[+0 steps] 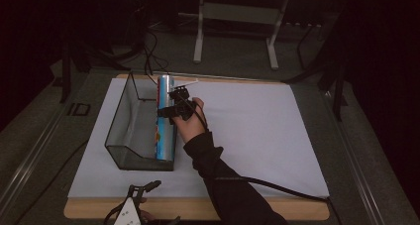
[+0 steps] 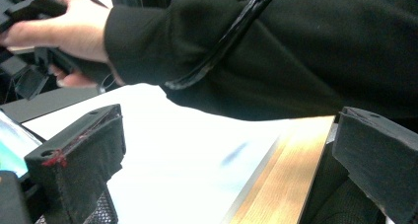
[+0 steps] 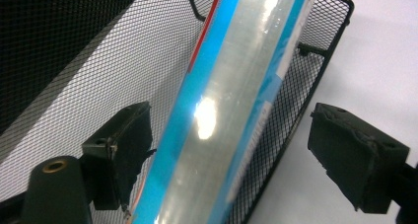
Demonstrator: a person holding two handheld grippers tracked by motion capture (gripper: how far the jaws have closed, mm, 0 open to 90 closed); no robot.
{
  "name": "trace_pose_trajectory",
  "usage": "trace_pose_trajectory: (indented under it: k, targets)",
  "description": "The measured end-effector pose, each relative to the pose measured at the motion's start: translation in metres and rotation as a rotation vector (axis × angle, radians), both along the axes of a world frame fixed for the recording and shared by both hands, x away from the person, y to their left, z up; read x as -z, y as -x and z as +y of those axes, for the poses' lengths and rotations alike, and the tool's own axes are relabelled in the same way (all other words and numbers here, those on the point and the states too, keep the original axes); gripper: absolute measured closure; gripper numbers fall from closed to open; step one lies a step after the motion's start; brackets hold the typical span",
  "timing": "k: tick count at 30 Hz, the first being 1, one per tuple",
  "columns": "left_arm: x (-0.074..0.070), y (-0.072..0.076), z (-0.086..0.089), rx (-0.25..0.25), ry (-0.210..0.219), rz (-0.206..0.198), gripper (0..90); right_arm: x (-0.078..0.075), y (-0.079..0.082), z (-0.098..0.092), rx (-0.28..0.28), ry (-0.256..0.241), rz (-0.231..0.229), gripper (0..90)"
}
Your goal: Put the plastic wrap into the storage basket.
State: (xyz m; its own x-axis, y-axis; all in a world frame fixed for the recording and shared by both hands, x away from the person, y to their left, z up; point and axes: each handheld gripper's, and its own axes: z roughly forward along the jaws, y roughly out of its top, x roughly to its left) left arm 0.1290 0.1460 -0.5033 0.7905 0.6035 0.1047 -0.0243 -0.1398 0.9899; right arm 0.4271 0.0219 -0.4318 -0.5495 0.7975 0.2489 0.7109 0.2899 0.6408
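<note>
A long blue-and-silver tube (image 1: 165, 121) lies lengthwise in the black mesh basket (image 1: 130, 131), along its wall nearest the right gripper (image 1: 174, 105), whose jaws stand apart on either side of the tube without touching it. Because the tube looks glossy and round, it could roll against the basket's wall or slip if the jaws close off-centre, and that mesh wall crowds one jaw. The left gripper (image 1: 143, 195), jaws apart and empty, waits well short of the basket, at the table's wooden edge (image 1: 198, 210).
</note>
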Motion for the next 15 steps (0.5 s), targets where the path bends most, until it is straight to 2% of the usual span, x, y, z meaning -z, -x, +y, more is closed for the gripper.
trace_pose_trajectory:
  k: [2,7,12,15]
  targets:
    - [0.0,0.0,0.0,0.0,0.0,0.0,0.2,-0.004,0.001,-0.006,-0.018,-0.007,0.007,16.8]
    - [0.001,-0.001,-0.001,0.0,-0.003,0.005,0.2,-0.016,0.008,-0.026,-0.031,-0.009,-0.03,18.1]
    - [0.001,-0.001,-0.002,0.0,-0.002,0.007,0.2,-0.023,0.02,-0.044,-0.08,0.031,-0.077,21.3]
    - [0.002,-0.002,-0.003,0.001,-0.002,0.011,0.2,-0.024,0.025,-0.057,-0.091,0.052,-0.112,21.5]
